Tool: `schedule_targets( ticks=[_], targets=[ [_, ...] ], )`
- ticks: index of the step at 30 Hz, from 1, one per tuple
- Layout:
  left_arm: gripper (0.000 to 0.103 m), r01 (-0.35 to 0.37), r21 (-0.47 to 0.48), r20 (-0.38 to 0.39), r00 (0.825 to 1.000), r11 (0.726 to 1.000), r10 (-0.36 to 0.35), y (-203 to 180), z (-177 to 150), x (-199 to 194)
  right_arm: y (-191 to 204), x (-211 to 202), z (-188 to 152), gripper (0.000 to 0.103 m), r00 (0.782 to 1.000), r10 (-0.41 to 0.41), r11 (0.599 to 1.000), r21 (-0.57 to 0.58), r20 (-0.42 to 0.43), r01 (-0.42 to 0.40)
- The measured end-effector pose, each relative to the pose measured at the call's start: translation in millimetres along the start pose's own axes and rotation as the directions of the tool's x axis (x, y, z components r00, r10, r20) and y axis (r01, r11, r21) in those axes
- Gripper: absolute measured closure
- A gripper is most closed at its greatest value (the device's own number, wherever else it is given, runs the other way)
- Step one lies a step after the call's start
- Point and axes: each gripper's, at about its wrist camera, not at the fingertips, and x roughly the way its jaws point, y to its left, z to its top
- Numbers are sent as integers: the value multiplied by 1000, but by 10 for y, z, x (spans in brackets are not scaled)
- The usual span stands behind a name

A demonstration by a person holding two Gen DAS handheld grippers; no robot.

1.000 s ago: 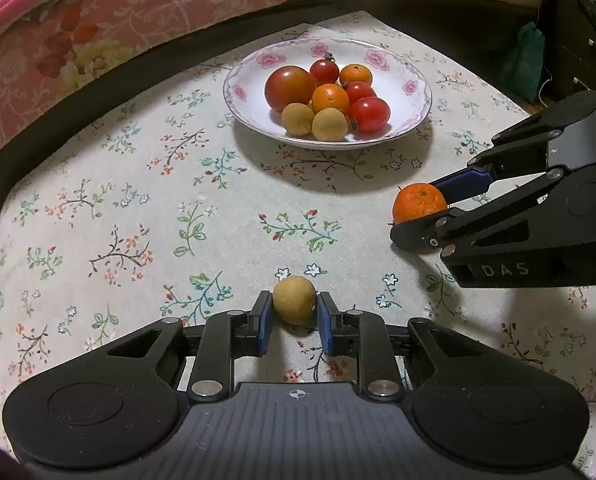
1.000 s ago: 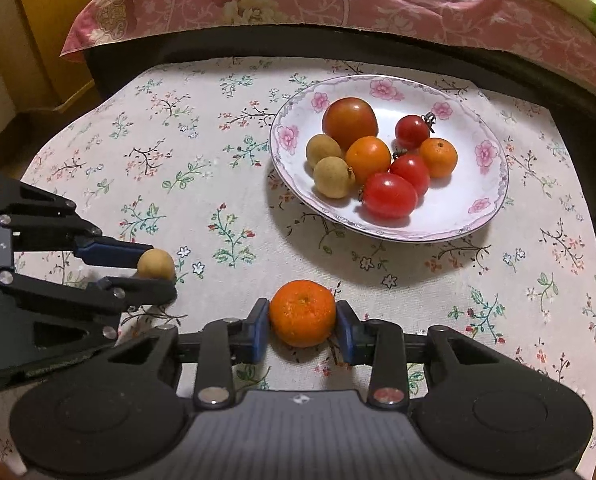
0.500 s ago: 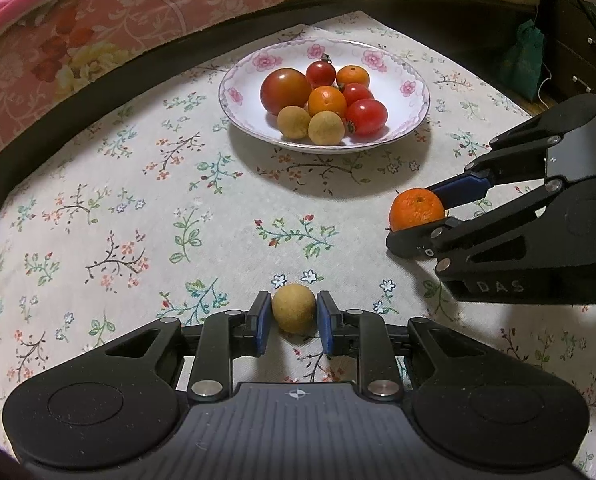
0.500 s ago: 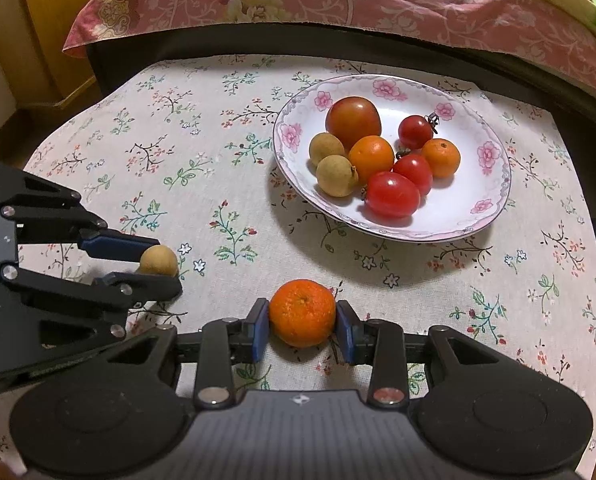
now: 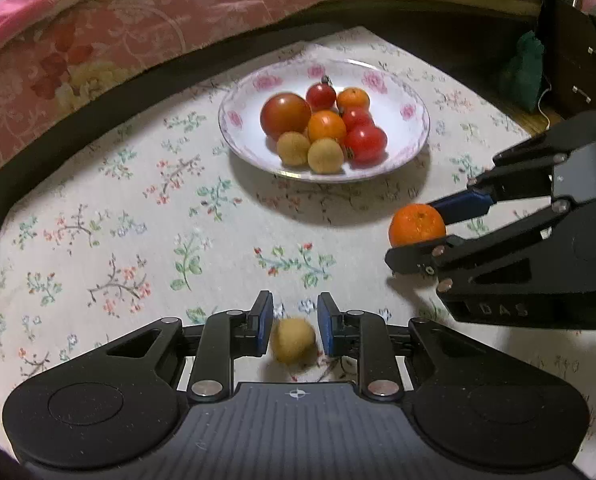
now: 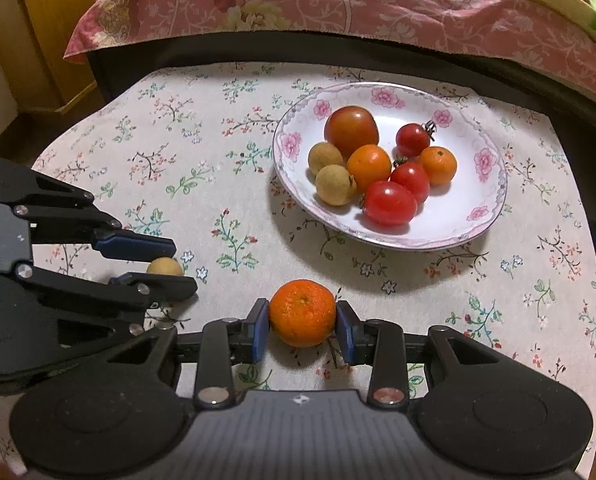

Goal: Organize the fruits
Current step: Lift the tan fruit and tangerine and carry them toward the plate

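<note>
Each hand-held gripper pinches fruit, left (image 5: 293, 326) a longan (image 5: 292, 339), right (image 6: 302, 326) a mandarin (image 6: 302, 312), with the plate (image 6: 486, 216) ahead toward frame top.

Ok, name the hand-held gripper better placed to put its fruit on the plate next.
Right: the right hand-held gripper holds the tangerine squarely, nearer the plate, facing its bare side. The left hand-held gripper with its longan sits farther back.

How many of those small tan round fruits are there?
3. Two tan fruits sit side by side on the plate, beside the big tomato. The third is between the left claw's fingers. More could hide under the pile.
</note>
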Motion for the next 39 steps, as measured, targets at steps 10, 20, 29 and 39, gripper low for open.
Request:
schedule_targets(
  ticks=[10,20,29,39],
  targets=[
    [70,-1,-7,24,1000,1000,1,37,74,-80,-21,-73,33,68,1000,0,1000,12,27,-1],
    [69,5,18,15,1000,1000,-5,25,-121,-119,-78,-99,39,68,999,-5,999,32,35,4],
    [65,-15,13,-30,999,1000,15,78,-199,-13,-66,-60,21,68,1000,-2,1000,31,23,2],
    [70,-6,-8,-18,1000,1000,6,56,-166,-21,-59,-58,20,68,1000,2,1000,29,26,-2]
  ],
)
